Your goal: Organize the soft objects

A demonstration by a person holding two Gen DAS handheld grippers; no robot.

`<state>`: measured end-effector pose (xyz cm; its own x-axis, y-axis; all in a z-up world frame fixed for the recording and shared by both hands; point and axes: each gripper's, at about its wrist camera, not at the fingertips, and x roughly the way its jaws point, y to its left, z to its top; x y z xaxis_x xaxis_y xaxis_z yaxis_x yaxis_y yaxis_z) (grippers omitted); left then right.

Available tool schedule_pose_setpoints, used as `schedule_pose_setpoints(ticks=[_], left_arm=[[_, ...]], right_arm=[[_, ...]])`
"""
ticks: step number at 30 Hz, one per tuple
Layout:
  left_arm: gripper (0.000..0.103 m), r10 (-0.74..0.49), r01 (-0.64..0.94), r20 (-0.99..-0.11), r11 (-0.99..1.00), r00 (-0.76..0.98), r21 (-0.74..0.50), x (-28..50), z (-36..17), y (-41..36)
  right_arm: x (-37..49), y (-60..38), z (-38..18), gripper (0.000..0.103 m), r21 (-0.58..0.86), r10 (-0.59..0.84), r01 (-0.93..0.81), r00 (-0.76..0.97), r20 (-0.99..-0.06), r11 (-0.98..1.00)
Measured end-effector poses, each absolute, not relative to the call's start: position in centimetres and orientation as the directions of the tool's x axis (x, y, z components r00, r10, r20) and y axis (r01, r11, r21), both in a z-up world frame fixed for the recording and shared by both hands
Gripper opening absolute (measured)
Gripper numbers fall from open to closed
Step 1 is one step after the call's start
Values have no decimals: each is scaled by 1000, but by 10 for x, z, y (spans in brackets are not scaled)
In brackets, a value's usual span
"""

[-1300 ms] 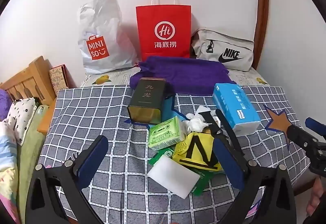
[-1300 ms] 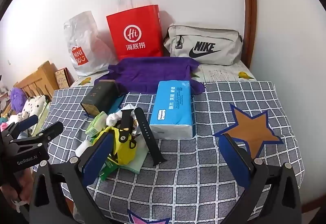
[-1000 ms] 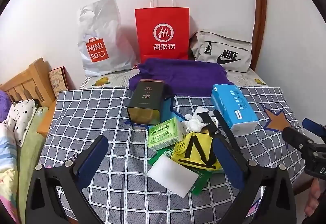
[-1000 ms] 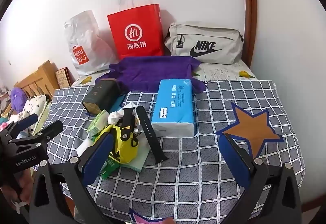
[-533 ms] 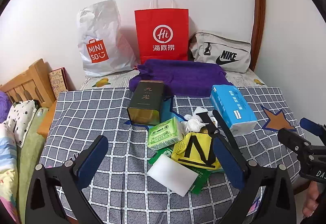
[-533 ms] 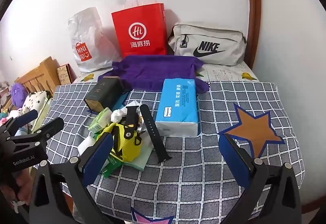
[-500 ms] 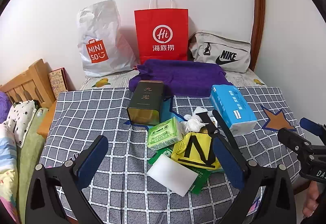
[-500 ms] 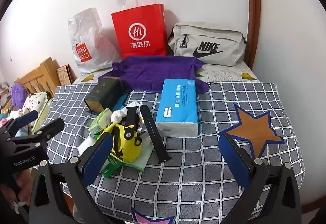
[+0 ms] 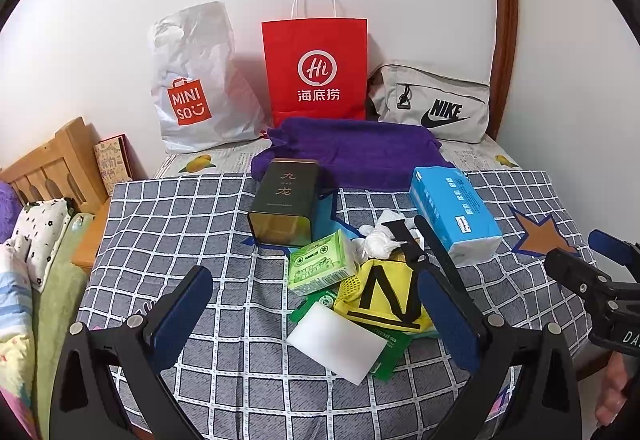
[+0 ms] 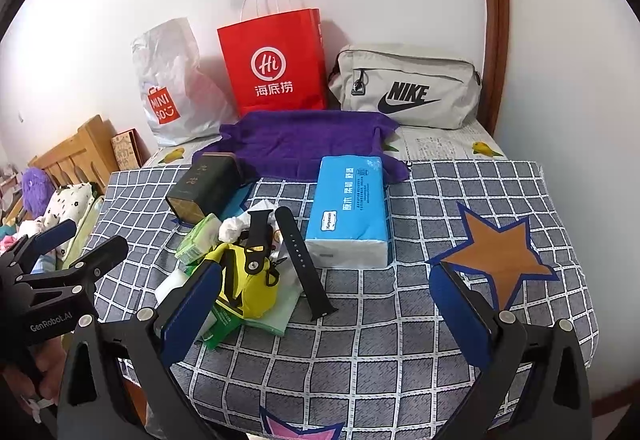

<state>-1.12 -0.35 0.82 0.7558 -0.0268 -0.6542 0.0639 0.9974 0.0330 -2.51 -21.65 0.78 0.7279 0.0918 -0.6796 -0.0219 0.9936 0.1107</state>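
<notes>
Both tools stand wide apart and carry nothing: my left gripper (image 9: pixel 312 316) hovers over the near edge of the checked cloth (image 9: pixel 180 224), my right gripper (image 10: pixel 328 304) likewise. I judge the spread deliberate, set ahead of a first pick, since nothing is grasped yet.

The soft objects lie heaped at centre. From the left wrist view, the yellow pouch (image 9: pixel 384 300) sits at 1 o'clock of the left gripper, with the white sponge (image 9: pixel 340 340) just beside it at 12 and the crumpled tissue (image 9: pixel 376 240) beyond. The blue tissue pack (image 10: pixel 348 207) lies at 12 o'clock of the right gripper, touching the purple towel (image 10: pixel 304 139). A black strap (image 10: pixel 304 268) rests across the heap; I count it among the harder items, like the dark tin (image 9: pixel 284 207).

Legible writing: "MINISO" on the white bag (image 9: pixel 192 79), "Hi" with Chinese characters on the red bag (image 9: pixel 316 71), "NIKE" on the grey pouch (image 9: pixel 436 103), "GenRobot.AI" on the left tool body.
</notes>
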Motion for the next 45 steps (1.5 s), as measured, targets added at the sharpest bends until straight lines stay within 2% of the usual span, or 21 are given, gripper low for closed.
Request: schedule_pose_setpoints(ticks=[45], left_arm=[[103,-47,90,-661,995,749,31,-15,6,-7]], right_arm=[[-28,-213,7,102,106,96,-33,727,-680,994]])
